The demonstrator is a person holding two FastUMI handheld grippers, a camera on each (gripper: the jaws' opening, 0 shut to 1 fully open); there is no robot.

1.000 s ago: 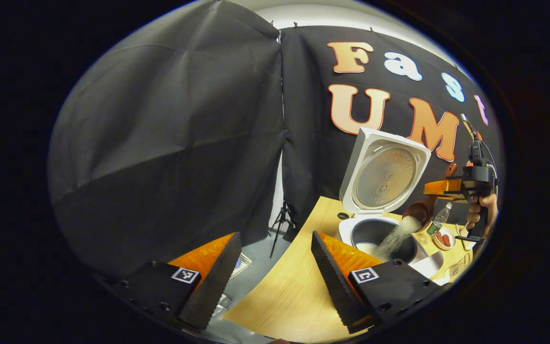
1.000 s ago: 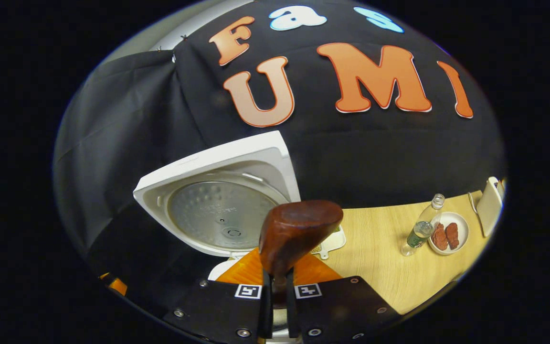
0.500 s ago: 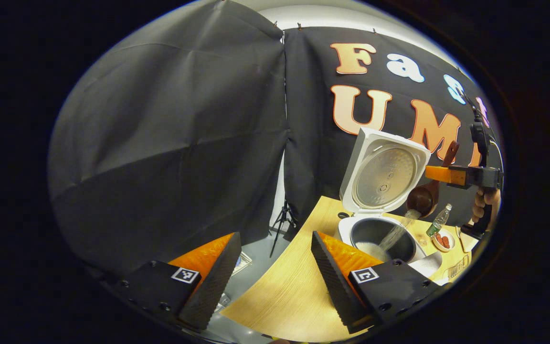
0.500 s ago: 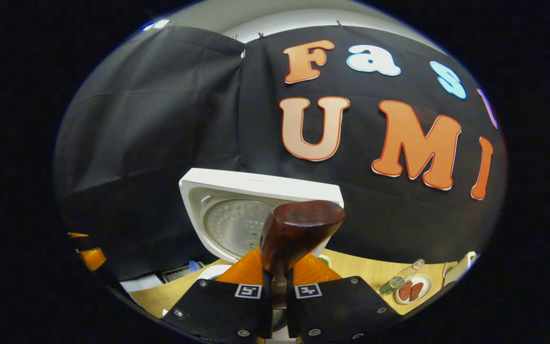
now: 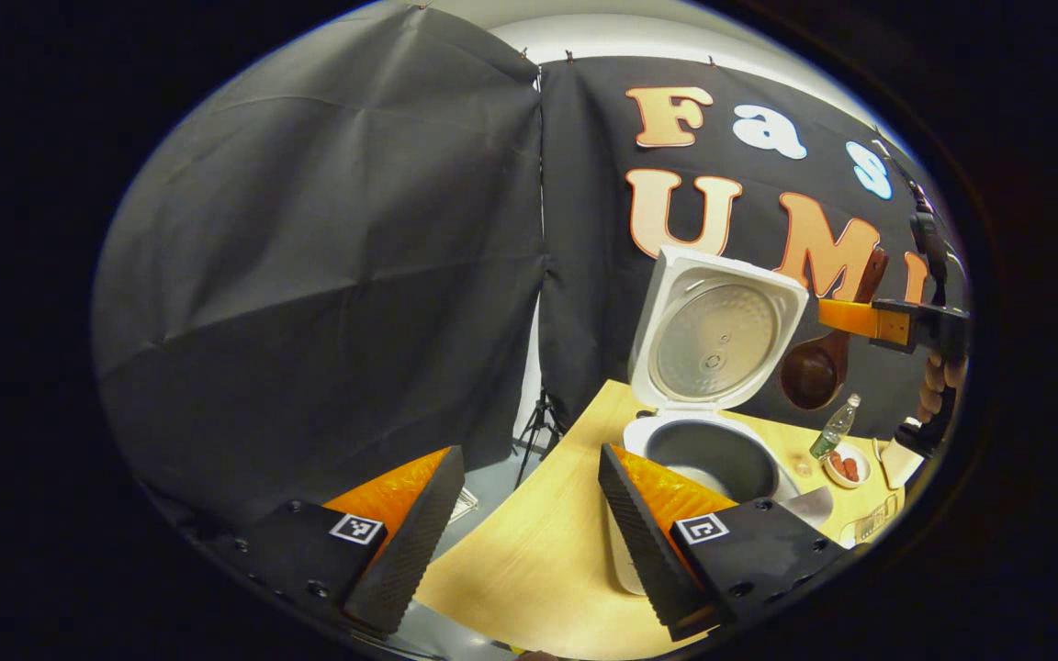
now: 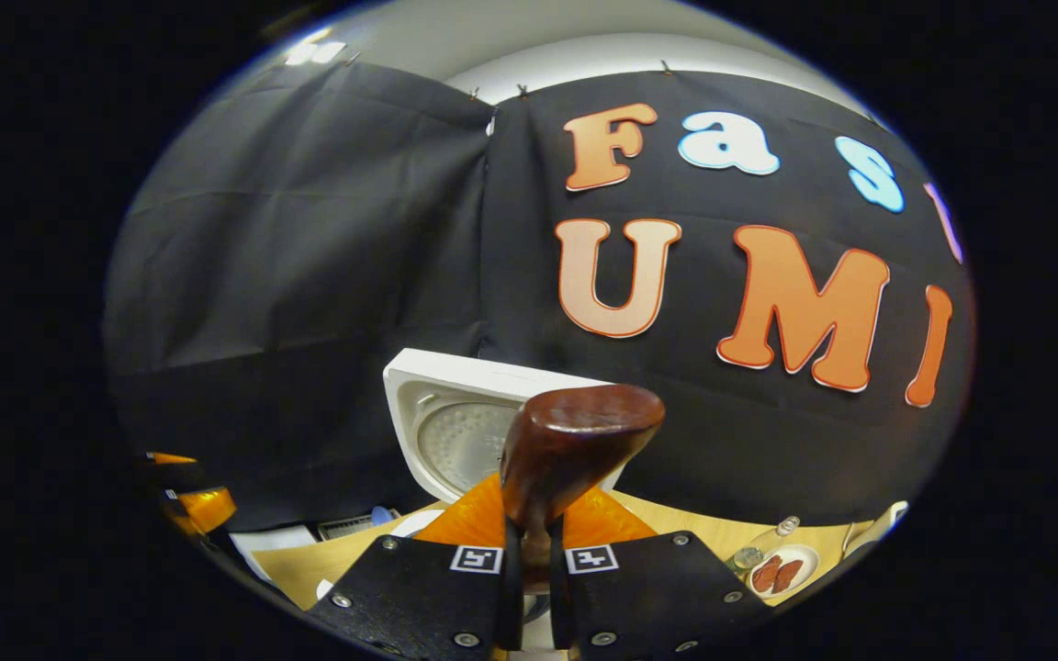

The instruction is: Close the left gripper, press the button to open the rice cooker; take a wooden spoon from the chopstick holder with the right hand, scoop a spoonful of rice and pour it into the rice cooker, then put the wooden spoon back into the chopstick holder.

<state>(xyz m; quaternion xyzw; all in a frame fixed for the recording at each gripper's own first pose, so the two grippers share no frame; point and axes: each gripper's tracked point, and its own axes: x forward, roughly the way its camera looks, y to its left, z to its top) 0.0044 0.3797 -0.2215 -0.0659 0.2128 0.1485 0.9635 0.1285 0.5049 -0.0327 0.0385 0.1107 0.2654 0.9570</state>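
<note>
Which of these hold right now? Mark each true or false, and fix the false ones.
1. The rice cooker has its lid standing open. True.
2. The right gripper is shut on the wooden spoon. True.
3. The left gripper holds the wooden spoon. False: its jaws stand apart with nothing between them.
4. A stream of rice falls from the spoon into the pot. False: the left gripper view shows the spoon bowl beside the lid with no rice falling from it.
5. A bottle stands on the table beside a small dish. True.
</note>
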